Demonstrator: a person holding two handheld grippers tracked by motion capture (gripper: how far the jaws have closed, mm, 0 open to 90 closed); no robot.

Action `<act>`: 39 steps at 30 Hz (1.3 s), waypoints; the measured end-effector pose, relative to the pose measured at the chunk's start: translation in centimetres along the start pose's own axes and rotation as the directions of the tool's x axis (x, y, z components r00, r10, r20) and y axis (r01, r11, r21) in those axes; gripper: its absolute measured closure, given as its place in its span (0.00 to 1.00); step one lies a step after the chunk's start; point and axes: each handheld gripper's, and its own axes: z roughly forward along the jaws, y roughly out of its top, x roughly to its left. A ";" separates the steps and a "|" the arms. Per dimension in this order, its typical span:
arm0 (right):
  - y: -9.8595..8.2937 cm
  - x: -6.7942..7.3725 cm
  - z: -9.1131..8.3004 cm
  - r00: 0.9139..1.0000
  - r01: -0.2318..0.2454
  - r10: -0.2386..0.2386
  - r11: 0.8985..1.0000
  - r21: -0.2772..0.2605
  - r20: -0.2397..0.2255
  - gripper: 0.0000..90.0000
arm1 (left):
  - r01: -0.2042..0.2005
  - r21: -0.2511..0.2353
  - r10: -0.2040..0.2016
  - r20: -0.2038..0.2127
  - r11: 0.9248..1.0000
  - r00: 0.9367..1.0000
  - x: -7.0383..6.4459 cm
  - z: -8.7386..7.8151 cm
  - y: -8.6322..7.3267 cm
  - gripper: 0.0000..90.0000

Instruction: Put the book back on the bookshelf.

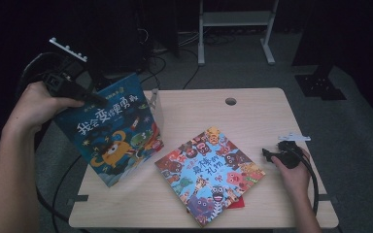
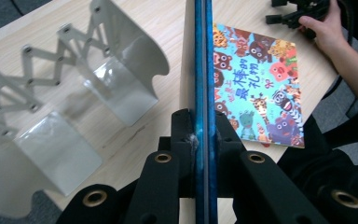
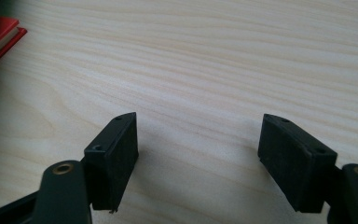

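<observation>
My left gripper (image 1: 91, 97) is shut on the top edge of a dark blue picture book (image 1: 114, 131), held upright and tilted above the table's left side. In the left gripper view the book's edge (image 2: 203, 70) runs between the jaws, pinched at my left gripper (image 2: 204, 135). A second, light blue picture book (image 1: 210, 172) with cartoon animals lies flat mid-table, also seen as the flat book (image 2: 261, 88). A red book (image 1: 239, 203) peeks out beneath it, its corner (image 3: 0, 35) at the upper left. My right gripper (image 1: 267, 154) rests open on the table right of the flat book; its jaws (image 3: 198, 154) stand wide apart over bare wood.
A white metal expanding book rack (image 2: 60, 102) stands on the table's left, partly hidden behind the held book as the rack (image 1: 155, 108). The table (image 1: 252, 116) has a cable hole (image 1: 230, 101) near its far edge. Dark floor and stand legs lie beyond.
</observation>
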 end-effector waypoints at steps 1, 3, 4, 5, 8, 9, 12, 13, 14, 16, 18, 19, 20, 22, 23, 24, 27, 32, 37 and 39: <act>0.0 0.0 0.0 1.000 0.000 0.000 1.000 0.000 0.000 0.30 | 0.005 -0.005 -0.005 -0.003 1.000 1.000 0.2 -0.2 -0.3 0.92; 0.0 0.0 0.0 1.000 0.000 0.000 1.000 0.000 0.000 0.31 | 0.018 -0.011 -0.018 -0.008 1.000 1.000 0.6 -0.5 -0.8 0.92; 0.0 0.0 0.0 1.000 0.000 0.000 1.000 0.000 0.000 0.31 | 0.024 -0.013 -0.024 -0.012 1.000 1.000 0.8 -0.8 -1.2 0.92; 0.0 0.0 0.0 1.000 0.000 0.000 1.000 0.000 0.000 0.31 | 0.030 -0.017 -0.030 -0.015 0.999 0.999 1.0 -0.9 -1.4 0.92; 0.0 0.0 0.0 1.000 0.000 0.000 1.000 0.000 0.000 0.30 | 0.048 -0.030 -0.049 -0.037 0.998 0.998 1.6 -1.5 -2.4 0.92; 0.0 0.0 0.0 1.000 0.000 0.000 1.000 0.000 0.000 0.30 | 0.050 -0.028 -0.052 -0.046 0.998 0.998 1.8 -1.8 -2.7 0.92; 0.0 0.0 0.0 1.000 0.001 -0.001 1.000 0.002 0.000 0.31 | 0.079 -0.034 -0.081 -0.069 0.996 0.994 2.3 -2.3 -3.5 0.92; 0.0 0.0 0.0 1.000 0.000 0.000 1.000 0.000 0.000 0.31 | 0.090 -0.036 -0.092 -0.077 0.995 0.993 2.5 -2.5 -3.9 0.92; 0.0 0.0 0.0 1.000 0.000 0.000 1.000 0.000 0.000 0.31 | 0.102 -0.040 -0.105 -0.084 0.994 0.991 2.8 -2.7 -4.3 0.92; 0.0 0.0 0.0 1.000 0.000 0.000 1.000 0.000 0.000 0.30 | 0.117 -0.043 -0.121 -0.095 0.992 0.988 3.1 -3.0 -4.8 0.92; 0.0 0.0 0.0 1.000 0.000 0.000 1.000 0.000 0.000 0.31 | 0.136 -0.047 -0.140 -0.104 0.990 0.985 3.5 -3.3 -5.5 0.92; 0.0 0.0 0.0 1.000 0.001 -0.001 1.000 0.000 0.000 0.30 | 0.149 -0.050 -0.154 -0.110 0.988 0.982 3.8 -3.5 -5.8 0.92; 0.0 0.0 0.0 1.000 0.001 -0.001 1.000 0.000 -0.001 0.31 | 0.156 -0.050 -0.161 -0.115 0.986 0.980 4.0 -3.6 -6.1 0.92; 0.0 0.0 0.0 1.000 0.000 0.000 1.000 0.001 -0.001 0.31 | 0.173 -0.054 -0.178 -0.127 0.983 0.976 4.3 -3.9 -6.6 0.92; 0.0 0.0 0.0 1.000 0.001 -0.001 1.000 0.001 -0.001 0.31 | 0.184 -0.059 -0.191 -0.135 0.981 0.972 4.5 -4.0 -6.9 0.92; 0.0 0.0 0.0 1.000 0.001 -0.001 1.000 0.000 -0.001 0.31 | 0.192 -0.062 -0.199 -0.140 0.979 0.970 4.7 -4.1 -7.2 0.92; 0.0 0.0 0.0 1.000 0.001 -0.001 1.000 0.000 -0.001 0.31 | 0.212 -0.064 -0.220 -0.161 0.975 0.962 5.2 -4.3 -7.6 0.92; 0.0 0.0 0.0 1.000 0.002 -0.002 1.000 0.000 -0.001 0.30 | 0.247 -0.067 -0.255 -0.201 0.967 0.946 5.9 -4.3 -8.0 0.92; 0.0 0.0 0.0 1.000 0.002 -0.002 1.000 0.001 -0.001 0.30 | 0.286 -0.083 -0.298 -0.235 0.955 0.925 6.8 -3.5 -7.7 0.92; 0.0 0.0 0.0 1.000 0.001 -0.001 1.000 0.001 -0.001 0.30 | 0.301 -0.094 -0.315 -0.245 0.949 0.917 7.2 -3.1 -7.4 0.92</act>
